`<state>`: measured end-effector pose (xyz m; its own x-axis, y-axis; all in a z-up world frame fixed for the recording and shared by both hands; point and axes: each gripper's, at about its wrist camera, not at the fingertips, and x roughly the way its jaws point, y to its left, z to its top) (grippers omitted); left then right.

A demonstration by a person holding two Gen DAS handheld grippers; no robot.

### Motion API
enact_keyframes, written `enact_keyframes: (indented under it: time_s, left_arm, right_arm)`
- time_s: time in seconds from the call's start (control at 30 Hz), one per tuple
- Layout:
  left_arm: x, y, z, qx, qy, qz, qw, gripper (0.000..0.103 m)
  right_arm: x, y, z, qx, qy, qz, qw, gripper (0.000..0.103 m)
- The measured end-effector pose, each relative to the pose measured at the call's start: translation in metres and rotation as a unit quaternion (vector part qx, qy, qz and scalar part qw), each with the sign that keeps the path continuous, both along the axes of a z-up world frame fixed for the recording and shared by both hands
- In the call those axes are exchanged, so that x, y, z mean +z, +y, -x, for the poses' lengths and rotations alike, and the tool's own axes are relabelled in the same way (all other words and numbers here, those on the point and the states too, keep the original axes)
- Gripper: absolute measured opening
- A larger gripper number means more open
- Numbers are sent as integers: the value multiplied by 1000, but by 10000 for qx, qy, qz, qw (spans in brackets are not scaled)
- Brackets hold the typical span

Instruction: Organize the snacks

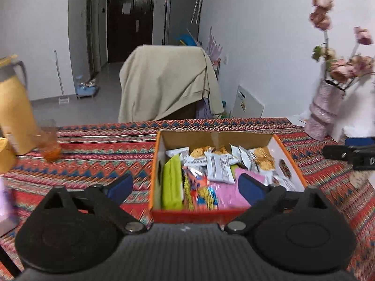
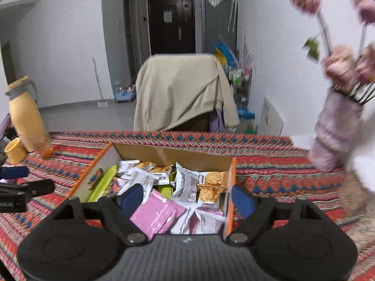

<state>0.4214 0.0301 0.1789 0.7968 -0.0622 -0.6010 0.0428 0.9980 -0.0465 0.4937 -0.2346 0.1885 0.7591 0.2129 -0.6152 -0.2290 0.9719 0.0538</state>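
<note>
An orange-rimmed cardboard box [image 1: 154, 164] stands on the patterned tablecloth [image 1: 93, 154] and holds several snack packs: a green pack [image 1: 172, 187], a pink pack [image 1: 228, 194], white wrappers [image 1: 219, 166] and cracker packs [image 1: 263, 158]. My left gripper [image 1: 186, 186] hovers above the box's near end, jaws wide and holding nothing. My right gripper [image 2: 187, 200] is open and empty too, above the box's right near corner [image 2: 230, 187], over the pink pack [image 2: 157, 213] and a white wrapper [image 2: 187, 185]. Each gripper shows at the edge of the other's view.
A yellow thermos jug [image 1: 14, 107] and a glass [image 1: 49, 140] stand at the table's left, with a yellow cup [image 2: 15, 149] beside them. A pink vase of flowers [image 1: 325, 107] stands at the right. A chair draped in beige cloth [image 1: 168, 82] is behind the table.
</note>
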Motion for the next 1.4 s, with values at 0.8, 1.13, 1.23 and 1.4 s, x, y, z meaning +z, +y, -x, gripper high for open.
enact_keyframes:
  time_s: [0.8, 1.13, 1.23, 1.4]
  left_arm:
    - [-103, 31, 414, 199, -1666, 427, 9849, 103]
    - [-162, 11, 429, 375, -1549, -61, 9872, 103]
    - [-169, 5, 424, 323, -1525, -133, 9877, 103]
    - [-176, 2, 420, 336, -1445, -219, 9887, 103]
  right_arm:
    - [-94, -34, 437, 105, -1868, -408, 9815, 103]
    - [-177, -12, 482, -552, -1735, -709, 9807, 103]
    - [-190, -2, 473, -654, -1649, -482, 9830, 103]
    - [-197, 3, 467, -605, -1517, -459, 9855, 103]
